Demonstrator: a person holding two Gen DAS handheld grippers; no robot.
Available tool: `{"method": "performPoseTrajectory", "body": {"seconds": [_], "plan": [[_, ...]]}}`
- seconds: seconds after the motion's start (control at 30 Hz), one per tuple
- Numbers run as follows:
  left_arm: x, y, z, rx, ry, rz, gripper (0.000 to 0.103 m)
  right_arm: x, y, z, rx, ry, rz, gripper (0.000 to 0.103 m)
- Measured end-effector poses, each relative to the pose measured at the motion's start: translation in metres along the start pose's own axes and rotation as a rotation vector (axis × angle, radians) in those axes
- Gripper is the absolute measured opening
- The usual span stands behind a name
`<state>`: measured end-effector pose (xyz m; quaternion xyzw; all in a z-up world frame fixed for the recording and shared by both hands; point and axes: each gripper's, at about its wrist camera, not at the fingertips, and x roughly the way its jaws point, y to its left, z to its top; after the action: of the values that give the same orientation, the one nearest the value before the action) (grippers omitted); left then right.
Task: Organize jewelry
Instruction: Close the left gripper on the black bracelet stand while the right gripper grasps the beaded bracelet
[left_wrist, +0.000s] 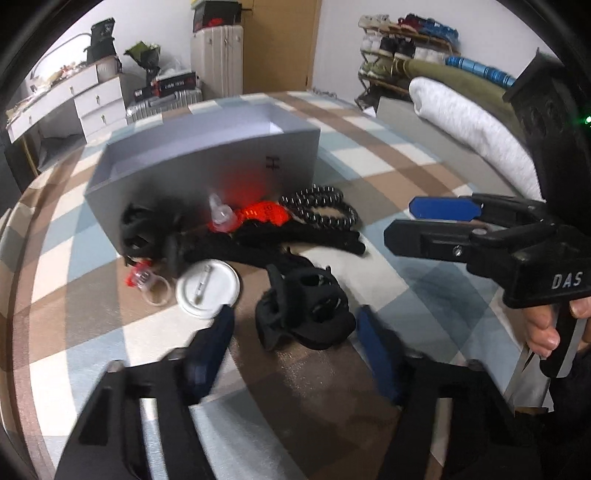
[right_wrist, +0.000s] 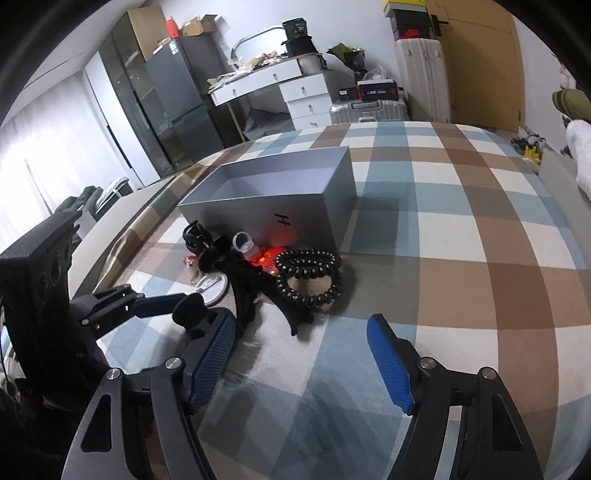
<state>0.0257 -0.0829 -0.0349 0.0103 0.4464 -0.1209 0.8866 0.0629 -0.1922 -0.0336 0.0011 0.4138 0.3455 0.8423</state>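
A black hair claw (left_wrist: 306, 306) lies on the checked cover between the blue pads of my left gripper (left_wrist: 294, 314). The jaws stand part-way apart, with a gap showing beside the left pad. Behind it lie a white round badge (left_wrist: 207, 291), a clear ring with a red piece (left_wrist: 147, 284), a black band (left_wrist: 277, 243), a red item (left_wrist: 262, 214), a black spiral hair tie (right_wrist: 310, 277) and a second black claw (left_wrist: 136, 229). All rest in front of an open grey box (right_wrist: 266, 192). My right gripper (right_wrist: 301, 354) hovers open over bare cover, holding nothing.
The checked bed cover (right_wrist: 461, 229) stretches wide to the right of the box. A rolled white towel (left_wrist: 461, 122) and an olive roll lie at the far right. White drawers (left_wrist: 92, 103), suitcases (left_wrist: 218, 59) and a shoe rack (left_wrist: 399, 40) stand beyond the bed.
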Motion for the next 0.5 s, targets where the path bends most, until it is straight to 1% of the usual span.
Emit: {"method": "performPoseTrajectory", "body": {"seconds": [0.1, 0.13, 0.17, 0.33, 0.5], "plan": [[-0.001, -0.001, 0.000, 0.009, -0.005, -0.001, 0.047, 0.001, -0.002, 0.000, 0.012, 0.004, -0.001, 0.074], [-0.003, -0.002, -0.001, 0.013, -0.013, -0.004, 0.042, 0.000, -0.002, -0.001, 0.014, 0.004, 0.001, 0.074], [-0.005, -0.002, -0.001, 0.017, -0.025, -0.014, 0.042, 0.000, -0.002, -0.001, 0.016, 0.003, 0.002, 0.074], [-0.012, 0.002, -0.001, 0.006, -0.064, -0.018, 0.042, 0.003, -0.002, 0.001, 0.011, 0.014, -0.012, 0.074], [-0.025, 0.014, 0.000, -0.028, -0.126, -0.022, 0.042, 0.005, 0.001, 0.006, 0.013, 0.008, -0.038, 0.074]]}}
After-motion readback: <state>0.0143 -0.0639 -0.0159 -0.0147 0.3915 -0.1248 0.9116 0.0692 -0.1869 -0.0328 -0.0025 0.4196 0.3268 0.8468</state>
